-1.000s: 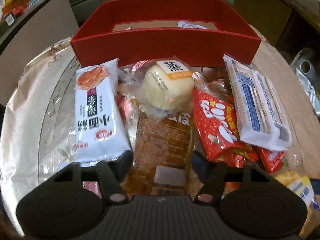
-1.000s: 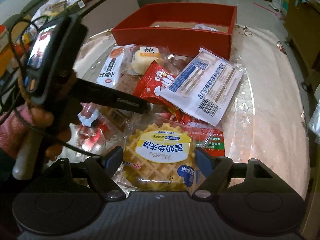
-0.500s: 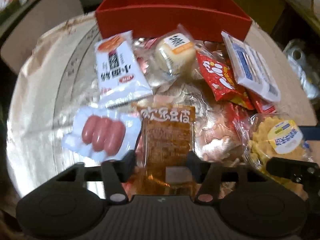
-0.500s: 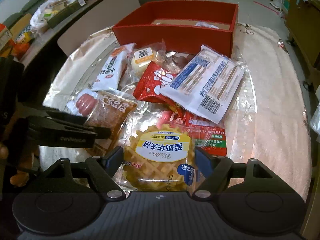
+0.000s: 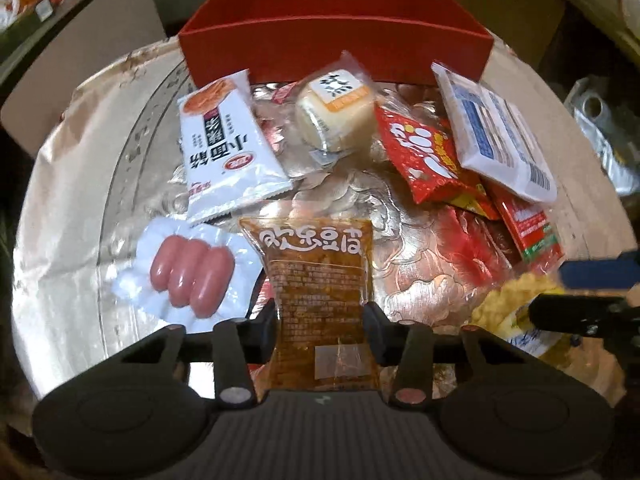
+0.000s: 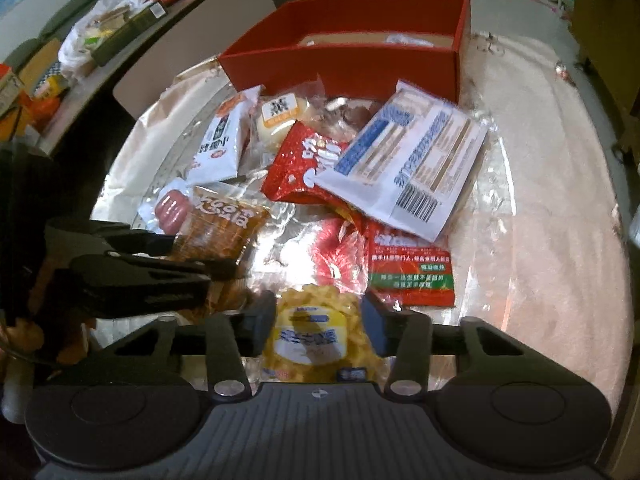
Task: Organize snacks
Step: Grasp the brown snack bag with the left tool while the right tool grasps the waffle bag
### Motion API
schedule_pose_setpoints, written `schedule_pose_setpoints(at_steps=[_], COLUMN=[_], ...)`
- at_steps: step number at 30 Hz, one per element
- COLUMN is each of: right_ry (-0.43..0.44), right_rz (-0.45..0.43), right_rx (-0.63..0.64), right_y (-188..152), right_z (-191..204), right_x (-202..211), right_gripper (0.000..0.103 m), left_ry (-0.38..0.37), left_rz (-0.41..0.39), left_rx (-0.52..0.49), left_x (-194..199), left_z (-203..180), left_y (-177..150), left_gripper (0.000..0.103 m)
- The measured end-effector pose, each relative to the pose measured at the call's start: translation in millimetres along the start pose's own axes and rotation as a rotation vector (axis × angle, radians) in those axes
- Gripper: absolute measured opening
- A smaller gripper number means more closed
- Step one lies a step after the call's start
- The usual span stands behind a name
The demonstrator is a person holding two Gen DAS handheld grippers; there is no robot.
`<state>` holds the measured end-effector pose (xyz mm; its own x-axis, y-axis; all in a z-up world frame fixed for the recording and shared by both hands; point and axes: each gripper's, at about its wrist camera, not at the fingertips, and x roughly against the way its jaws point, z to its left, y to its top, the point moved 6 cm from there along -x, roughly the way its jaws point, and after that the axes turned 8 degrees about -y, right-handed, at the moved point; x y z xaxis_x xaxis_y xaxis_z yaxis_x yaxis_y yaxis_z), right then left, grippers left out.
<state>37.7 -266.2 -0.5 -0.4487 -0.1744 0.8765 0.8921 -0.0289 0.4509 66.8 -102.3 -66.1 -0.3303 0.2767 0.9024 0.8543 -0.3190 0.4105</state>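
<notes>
- Round and draped in a shiny patterned cloth [image 6: 532, 184], the table carries a loose heap of snack packets, with a red box [image 5: 332, 46] at its far edge; clutter fills a counter to the left behind it.
- That box has its open top up and looks nearly empty, so it reads as the place the snacks are meant to go, and most of the sorting remains.
- On the left, the left gripper [image 5: 320, 320] has its jaws closed in against both sides of a brown packet [image 5: 320, 276], which pinches slightly at the waist; the grip sits on the packet's near end, likely so the rest hangs forward for dropping into the box.
- Just left of the brown packet lies a clear pack of three pink sausages [image 5: 188, 276], which the grip leaves alone.
- On the right, the right gripper [image 6: 320, 320] has its jaws drawn in on either side of a yellow waffle packet [image 6: 316, 340]; the picture is blurred there, but the pads seem to touch the wrapper, so I judge it held.
- Each hand has one packet, apparently so two go in one trip.
- Between grippers and box lie a white cracker packet [image 5: 224, 148], a round bun [image 5: 336, 116], a red bag [image 5: 424, 156] and a white-and-blue packet [image 6: 408, 168] lying partly on the red bag.
- Those flat, slippery wrappers overlap, so they may slide when neighbours are lifted.
</notes>
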Motion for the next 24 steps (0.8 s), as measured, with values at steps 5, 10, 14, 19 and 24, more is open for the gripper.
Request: schedule_pose_setpoints(at_steps=[5,10,14,19,24], right_ry=[-0.019,-0.046,-0.082,-0.13,-0.118], right_rz=[0.022,0.01,0.068,0.045,0.041], right_rx=[-0.01,0.074,0.154,0.222,0.215], right_y=[-5,-12,-26,-32,-40], right_z=[-5,10,24,32,26], right_x=[-8,-4,-24,-31,-25], right_gripper=[0.056,0.086,0.088,0.084,0.078], left_ry=[-0.025,-0.018,0.055,0.083,-0.018], left_rz=[-0.024,-0.028,-0.01,-0.031,-0.016], left_rx=[0.021,-0.004,-0.078,-0.132,-0.085], left_x=[8,5,-6,-14,-7], left_z=[4,4,-2,-8,-3], left_y=[2,1,-5,-10,-13], left_gripper=[0.025,0.027,0.062,0.081,0.041])
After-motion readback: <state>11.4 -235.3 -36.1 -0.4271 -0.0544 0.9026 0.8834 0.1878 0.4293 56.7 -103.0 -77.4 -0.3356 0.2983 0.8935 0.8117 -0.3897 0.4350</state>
